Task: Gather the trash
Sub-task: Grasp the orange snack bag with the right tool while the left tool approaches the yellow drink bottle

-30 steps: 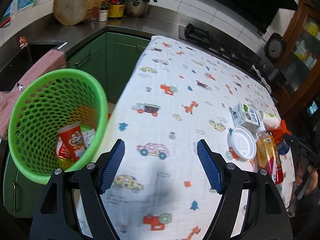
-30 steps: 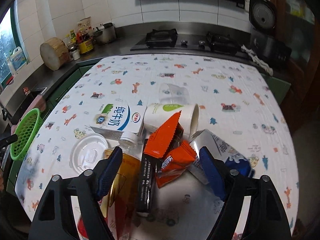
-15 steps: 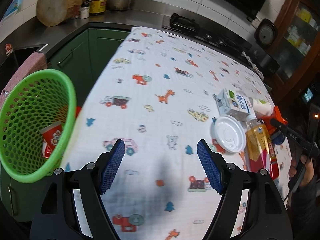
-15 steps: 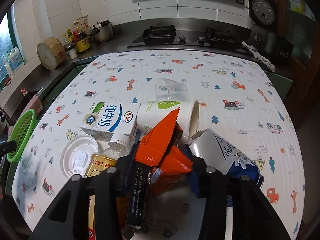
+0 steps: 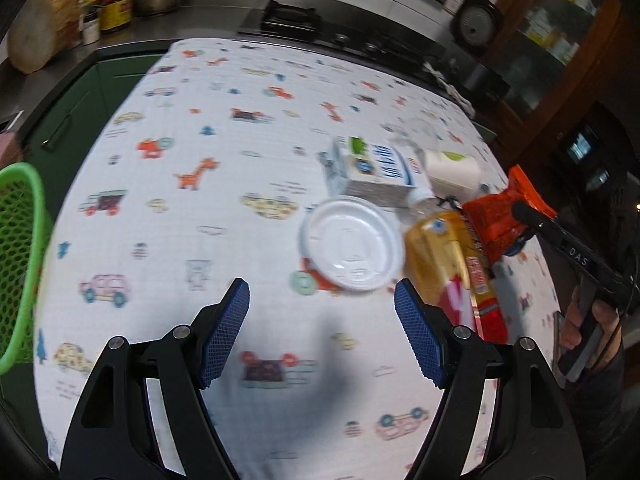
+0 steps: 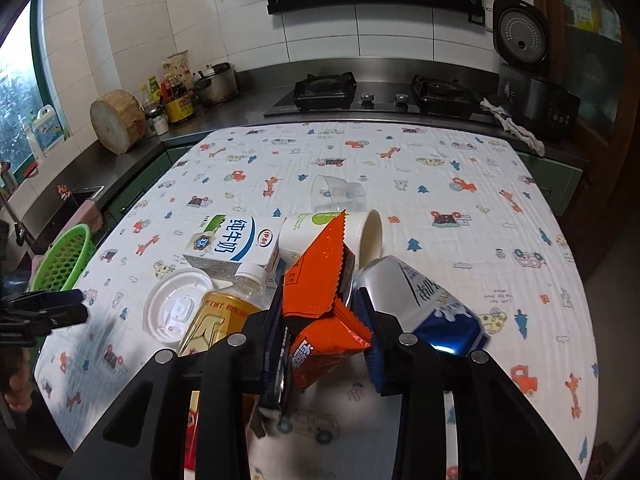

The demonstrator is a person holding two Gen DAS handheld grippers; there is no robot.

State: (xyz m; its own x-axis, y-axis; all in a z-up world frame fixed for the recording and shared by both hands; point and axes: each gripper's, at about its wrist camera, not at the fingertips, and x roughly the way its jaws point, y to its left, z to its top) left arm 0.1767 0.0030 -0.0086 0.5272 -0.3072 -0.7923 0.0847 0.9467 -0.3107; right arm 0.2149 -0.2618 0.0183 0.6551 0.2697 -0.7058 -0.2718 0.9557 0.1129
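Note:
A heap of trash lies on the patterned tablecloth. My right gripper is shut on an orange snack wrapper, which also shows in the left wrist view. Around it lie a milk carton, a white lid, a yellow drink bottle, a paper cup, a clear cup and a blue-white can. My left gripper is open and empty above the cloth, just short of the white lid. The green basket hangs at the table's left edge.
A steel counter runs behind the table with a stove, a wooden block, bottles and a pot. A rice cooker stands at the far right. A wooden cabinet is to the right.
My right gripper has closed on the orange wrapper. My left gripper has swung right, away from the basket toward the white lid and the heap.

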